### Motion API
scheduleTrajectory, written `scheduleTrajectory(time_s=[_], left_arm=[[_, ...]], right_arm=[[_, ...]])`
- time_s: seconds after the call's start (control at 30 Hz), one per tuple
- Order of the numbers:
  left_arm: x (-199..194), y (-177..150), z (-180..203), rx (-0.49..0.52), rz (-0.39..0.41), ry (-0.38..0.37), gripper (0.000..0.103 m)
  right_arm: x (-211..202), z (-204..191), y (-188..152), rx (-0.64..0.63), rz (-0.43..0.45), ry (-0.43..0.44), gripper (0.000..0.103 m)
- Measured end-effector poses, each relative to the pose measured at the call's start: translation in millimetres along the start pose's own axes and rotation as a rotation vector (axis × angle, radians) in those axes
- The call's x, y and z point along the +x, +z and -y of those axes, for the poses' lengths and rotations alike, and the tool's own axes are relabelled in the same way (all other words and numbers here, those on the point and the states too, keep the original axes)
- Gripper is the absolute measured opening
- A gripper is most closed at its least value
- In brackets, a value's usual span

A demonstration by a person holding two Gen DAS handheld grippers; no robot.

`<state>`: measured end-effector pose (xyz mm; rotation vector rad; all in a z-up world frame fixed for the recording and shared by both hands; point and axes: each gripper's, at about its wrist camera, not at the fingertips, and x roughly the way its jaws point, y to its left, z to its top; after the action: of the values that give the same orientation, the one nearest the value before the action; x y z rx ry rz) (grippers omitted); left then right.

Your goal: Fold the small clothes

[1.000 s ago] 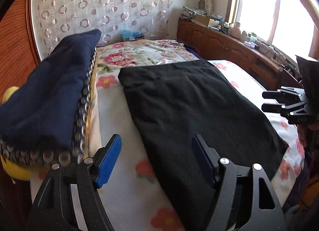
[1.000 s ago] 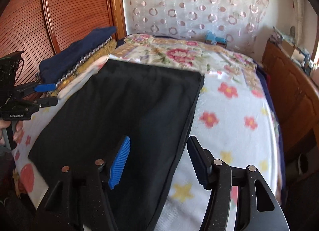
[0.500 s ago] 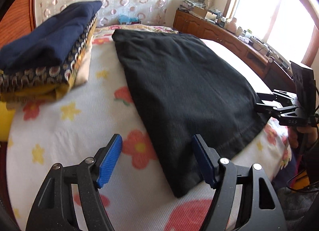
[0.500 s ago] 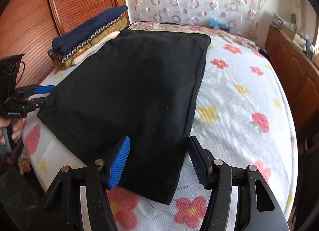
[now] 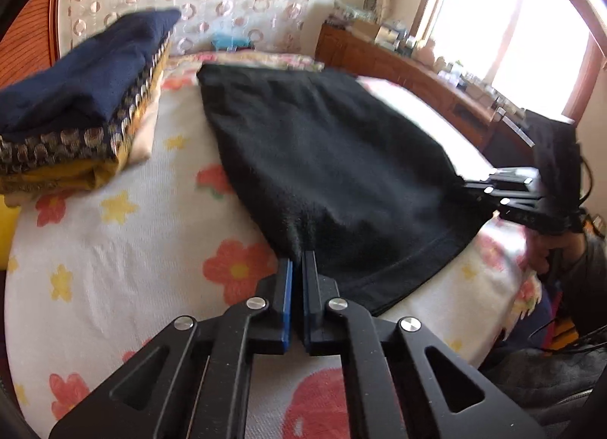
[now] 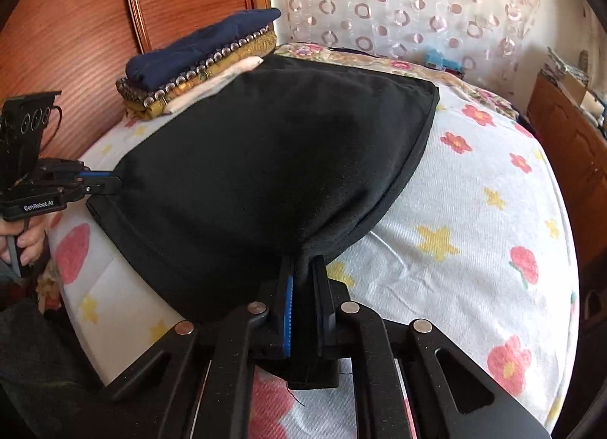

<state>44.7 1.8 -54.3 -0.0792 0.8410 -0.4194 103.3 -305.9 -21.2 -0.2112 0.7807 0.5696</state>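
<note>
A black garment (image 5: 322,158) lies flat on the flowered bed sheet (image 5: 114,249). In the left wrist view my left gripper (image 5: 297,260) has its jaws closing tight on the garment's near left corner, the cloth puckering between the pads. The right wrist view shows my right gripper (image 6: 303,260) closing the same way on the near right corner of the garment (image 6: 273,166), with black cloth pinched between its blue pads. Each gripper also shows in the other's view: the right gripper (image 5: 466,183) at the cloth's right edge, the left gripper (image 6: 110,184) at its left edge.
A stack of folded clothes (image 5: 76,97), dark blue on top, sits at the bed's far left beside the garment. A wooden headboard (image 6: 76,21) stands behind it, and a wooden cabinet (image 5: 398,67) runs along the window side. A person's hand (image 6: 26,238) holds the left gripper.
Both grippers were open above the garment's near edge; now both have shut on its near corners. They moved forward and down toward the bed.
</note>
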Motion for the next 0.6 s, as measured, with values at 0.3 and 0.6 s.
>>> scheduleTrajectory(time_s=[0.3,0.6], left_arm=[[-26,80,-4,-0.002,0.172,0.037,0.004],[35,178,-46,-0.053,0.199,0.131,0.004]], right_arm=[[-36,30,45,0.051,0.182,0.078,0.007],[6,90,134,0.118,0.201,0.056,0.008]])
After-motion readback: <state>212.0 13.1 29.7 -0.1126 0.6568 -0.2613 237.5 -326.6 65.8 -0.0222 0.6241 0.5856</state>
